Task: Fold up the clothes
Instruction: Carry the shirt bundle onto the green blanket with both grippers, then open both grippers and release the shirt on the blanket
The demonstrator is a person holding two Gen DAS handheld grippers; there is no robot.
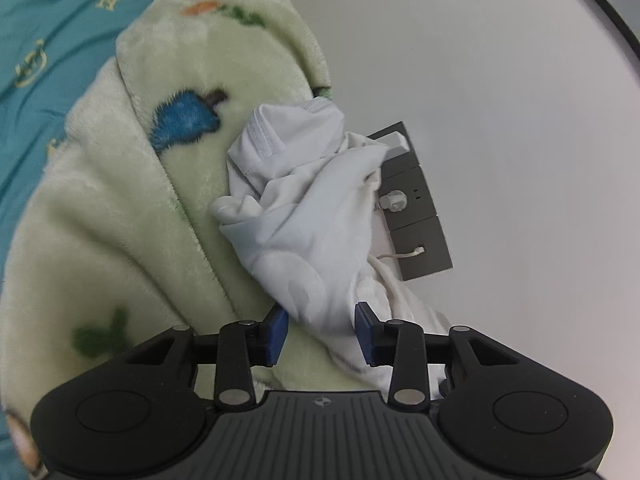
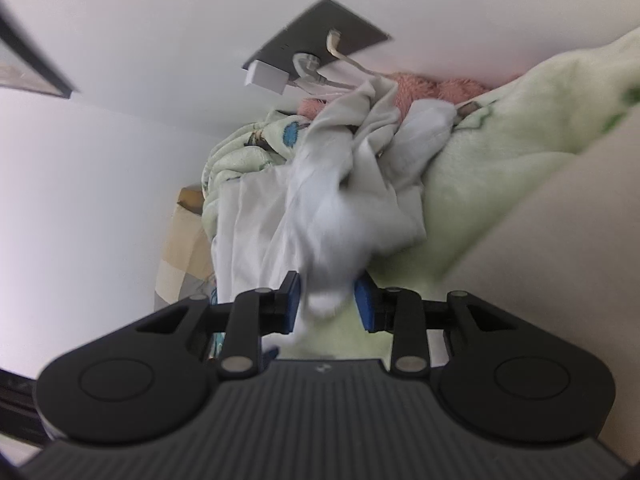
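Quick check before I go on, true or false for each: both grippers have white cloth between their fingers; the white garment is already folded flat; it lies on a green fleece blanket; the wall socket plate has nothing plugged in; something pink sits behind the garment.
1. Both the left gripper and the right gripper have cloth of the white garment between their fingers: true.
2. The garment is folded flat: false, it is crumpled in a heap.
3. It lies on a green fleece blanket: true.
4. The socket plate has nothing plugged in: false, a white adapter and cables hang from it.
5. A pink fabric sits behind the garment: true.
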